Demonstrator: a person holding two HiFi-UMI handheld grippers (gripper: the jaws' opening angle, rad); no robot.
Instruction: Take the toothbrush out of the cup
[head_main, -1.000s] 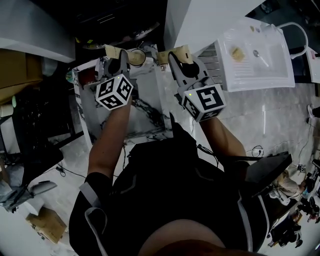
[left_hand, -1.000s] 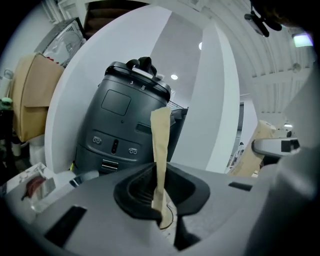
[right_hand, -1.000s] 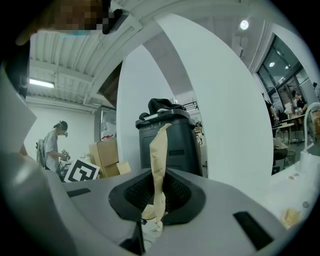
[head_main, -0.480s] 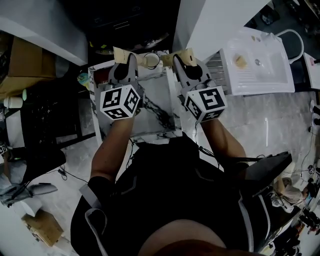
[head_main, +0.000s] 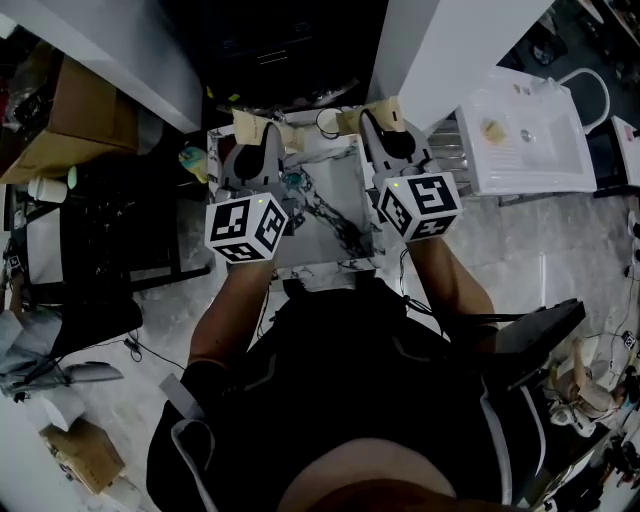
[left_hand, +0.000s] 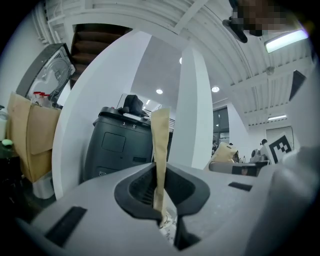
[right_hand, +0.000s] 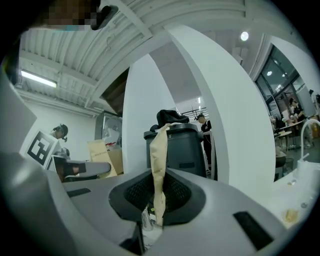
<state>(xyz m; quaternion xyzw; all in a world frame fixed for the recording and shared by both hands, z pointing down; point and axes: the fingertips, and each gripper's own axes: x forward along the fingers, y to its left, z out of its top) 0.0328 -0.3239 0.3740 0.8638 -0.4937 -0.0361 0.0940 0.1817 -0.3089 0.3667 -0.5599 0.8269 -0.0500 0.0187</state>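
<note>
Hovering level above the bench, nothing gripped

Left gripper (head_main: 250, 128) and right gripper (head_main: 382, 112) are both held level over the marbled bench (head_main: 335, 205), pointing at its far edge. In each gripper view the tan pads are pressed flat together with nothing between them, so both are closed and empty. The cup (head_main: 327, 122) sits at the far edge, between the two sets of tips and touched by neither. The toothbrush is too small and dark to make out, and is presumably in the cup. Judged from this, the task is not yet begun: steadying the cup, pinching the brush and lifting it out all remain.
</note>
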